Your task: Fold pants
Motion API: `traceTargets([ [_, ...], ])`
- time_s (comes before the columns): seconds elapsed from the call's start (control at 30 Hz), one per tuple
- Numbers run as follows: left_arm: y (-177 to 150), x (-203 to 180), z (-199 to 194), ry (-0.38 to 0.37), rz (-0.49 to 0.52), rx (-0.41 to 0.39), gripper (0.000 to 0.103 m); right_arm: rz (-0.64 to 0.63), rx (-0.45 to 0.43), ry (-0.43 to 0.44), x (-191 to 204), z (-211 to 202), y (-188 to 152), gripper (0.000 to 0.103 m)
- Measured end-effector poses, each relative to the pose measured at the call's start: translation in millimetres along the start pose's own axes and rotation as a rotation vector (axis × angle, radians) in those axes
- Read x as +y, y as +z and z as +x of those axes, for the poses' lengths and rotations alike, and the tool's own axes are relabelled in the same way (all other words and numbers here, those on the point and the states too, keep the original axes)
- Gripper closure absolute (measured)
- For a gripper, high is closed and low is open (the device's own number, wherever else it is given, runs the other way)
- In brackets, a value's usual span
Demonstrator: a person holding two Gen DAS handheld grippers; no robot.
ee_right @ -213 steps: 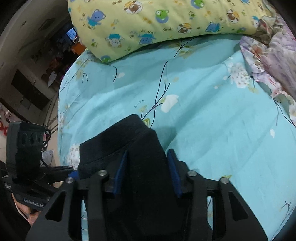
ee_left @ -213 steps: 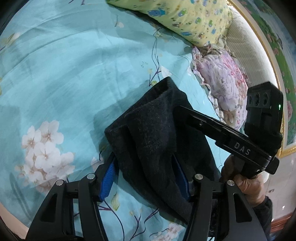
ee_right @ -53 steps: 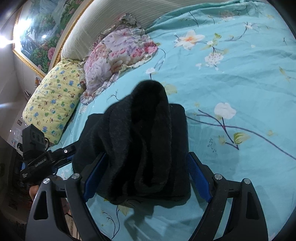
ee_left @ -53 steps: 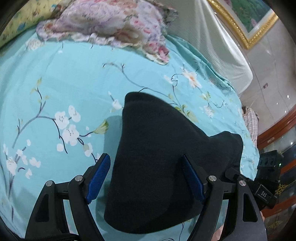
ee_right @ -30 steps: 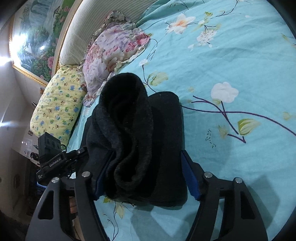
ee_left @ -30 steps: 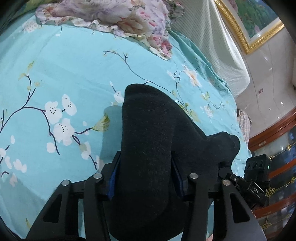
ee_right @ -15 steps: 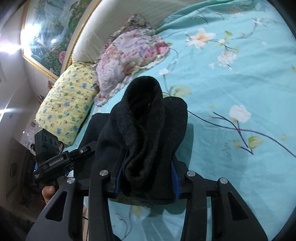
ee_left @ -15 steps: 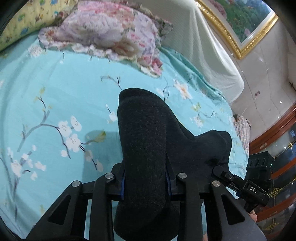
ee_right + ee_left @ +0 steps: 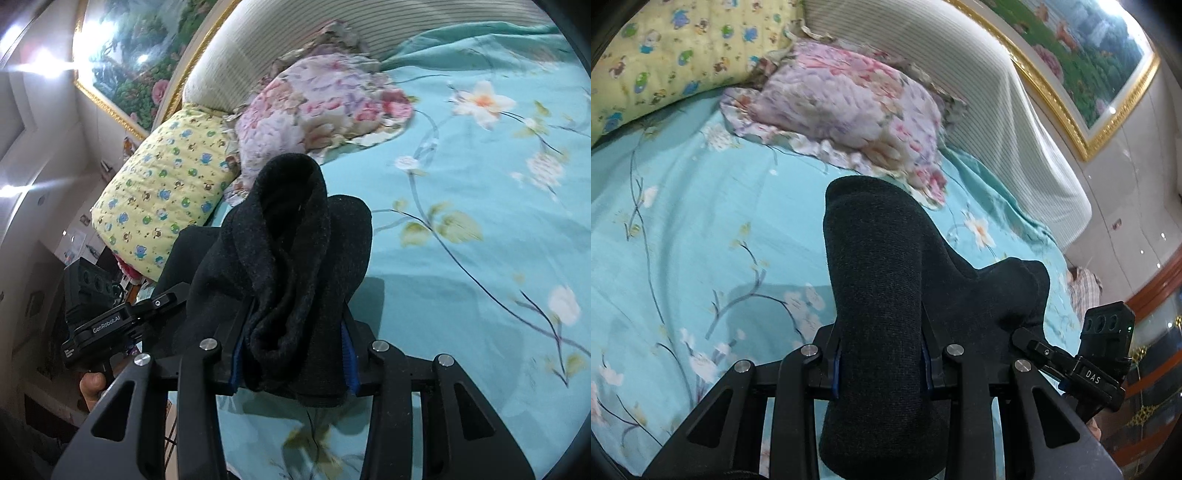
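- Left wrist view: left claw [image 9: 881,363], narrow, its blue pads pressed against both sides of a thick bunched fold of the black pants [image 9: 882,295]. The fabric stands up between the fingers and bulges out over them.
- Same view: the pants hang off the bed sheet [image 9: 701,221], a turquoise flowered cloth; a soft shadow lies on the sheet beside the pants, so I judge the bundle lifted clear there.
- Same view: the right claw's body [image 9: 1086,365] sits at the far corner of the pants, away from the floral pillow [image 9: 849,103]. The pillow lies beyond the pants, toward the headboard [image 9: 997,110].
- Right wrist view: right claw [image 9: 291,354], narrow, clamped on a rolled edge of the pants [image 9: 295,258], several layers gathered between the pads.
- Same view: the left claw's body [image 9: 103,321] holds the pants' other end, on the yellow pillow [image 9: 166,195] side; a hand [image 9: 92,387] grips its handle.
- Judgement: two-corner hold keeps the folded bundle from falling open while it is carried or laid over.
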State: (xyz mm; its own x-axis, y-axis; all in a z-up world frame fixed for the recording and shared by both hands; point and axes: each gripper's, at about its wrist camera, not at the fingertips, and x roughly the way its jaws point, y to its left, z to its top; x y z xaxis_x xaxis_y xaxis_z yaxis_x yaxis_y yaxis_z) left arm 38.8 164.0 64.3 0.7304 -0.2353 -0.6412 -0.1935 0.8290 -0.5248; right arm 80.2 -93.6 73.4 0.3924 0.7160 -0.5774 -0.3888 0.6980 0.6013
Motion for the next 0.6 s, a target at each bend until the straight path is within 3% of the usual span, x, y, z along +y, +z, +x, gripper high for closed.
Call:
traceTargets([
  [0.6, 45.1, 40.5, 27.7, 0.092, -0.051, -0.045, 0.073, -0.109, 0.055, 0.014, 11.0, 76.5, 59.5, 0.060],
])
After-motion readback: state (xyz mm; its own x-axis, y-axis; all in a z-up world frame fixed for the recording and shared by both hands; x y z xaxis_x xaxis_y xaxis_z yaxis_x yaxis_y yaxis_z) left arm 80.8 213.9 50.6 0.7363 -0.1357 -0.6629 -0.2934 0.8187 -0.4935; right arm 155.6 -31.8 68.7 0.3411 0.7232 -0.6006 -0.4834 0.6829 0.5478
